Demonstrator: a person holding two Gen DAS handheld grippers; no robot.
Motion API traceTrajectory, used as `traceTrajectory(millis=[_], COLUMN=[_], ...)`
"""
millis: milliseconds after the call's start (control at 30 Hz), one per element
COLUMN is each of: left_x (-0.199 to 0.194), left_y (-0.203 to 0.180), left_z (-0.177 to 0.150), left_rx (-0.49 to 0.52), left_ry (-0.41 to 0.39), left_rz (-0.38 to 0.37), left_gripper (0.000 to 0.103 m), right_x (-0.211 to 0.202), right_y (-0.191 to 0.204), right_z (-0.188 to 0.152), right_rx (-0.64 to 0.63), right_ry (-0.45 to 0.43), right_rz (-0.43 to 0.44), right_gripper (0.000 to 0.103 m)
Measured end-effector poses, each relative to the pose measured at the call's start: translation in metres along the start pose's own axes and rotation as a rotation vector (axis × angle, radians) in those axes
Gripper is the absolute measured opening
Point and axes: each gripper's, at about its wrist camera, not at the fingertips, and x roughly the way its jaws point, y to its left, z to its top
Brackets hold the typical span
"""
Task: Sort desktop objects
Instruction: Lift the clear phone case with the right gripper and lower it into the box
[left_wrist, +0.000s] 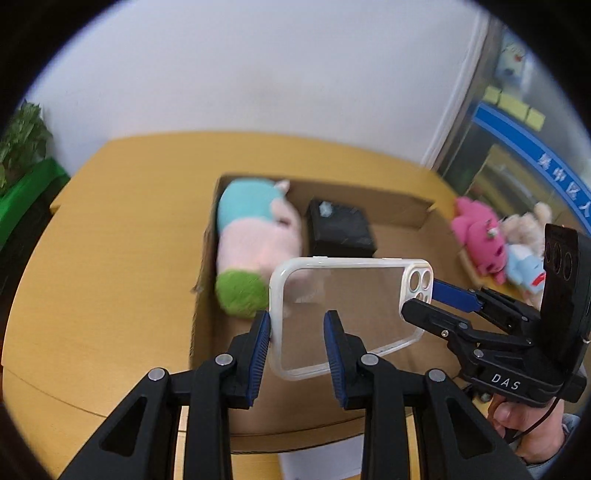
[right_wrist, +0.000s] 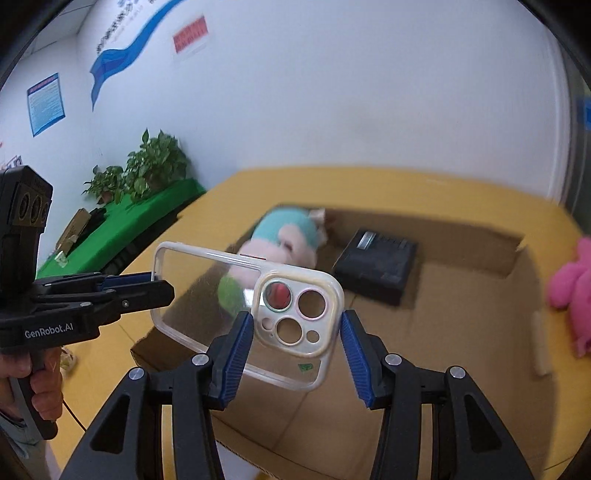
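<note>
A clear phone case (left_wrist: 343, 314) with a white rim is held in the air over an open cardboard box (left_wrist: 402, 214). My left gripper (left_wrist: 297, 325) stands around its bottom end with the jaws apart; the left pad touches the rim, the right pad is over the clear back. My right gripper (right_wrist: 297, 325) stands around the camera-cutout end (right_wrist: 295, 314) with both pads a little off the case. In the left wrist view the right gripper's fingers (left_wrist: 428, 310) reach the case's camera end. Whether either gripper clamps the case is unclear.
In the box lie a pastel plush (left_wrist: 255, 240) and a black box (left_wrist: 340, 229). A pink plush (left_wrist: 478, 236) and a beige and blue plush (left_wrist: 524, 254) lie right of the box on the yellow table (left_wrist: 110, 240). Plants (right_wrist: 147, 166) stand on a green-covered bench at the left.
</note>
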Motion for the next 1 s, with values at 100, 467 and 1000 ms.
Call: traceTrajectory(millis=[100, 467, 1000], left_x=[0.032, 0.062, -0.062], left_y=[0.016, 0.023, -0.008], left_z=[-0.008, -0.024, -0.041], left_rx=[-0.013, 0.005, 0.023], left_ry=[0.104, 0.273, -0.115], left_rz=[0.010, 0.157, 0.127], left_gripper=[0.029, 0.029, 0.057], right_x=[0.041, 0.104, -0.019], right_y=[-0.003, -0.017, 0.019], right_z=[-0.014, -0.049, -0.049], right_rx=[0.038, 0.136, -0.104], right_ry=[0.089, 0.325, 0.044], right_rz=[0.015, 0.087, -0.123], right_gripper=[0.048, 0.050, 0.103])
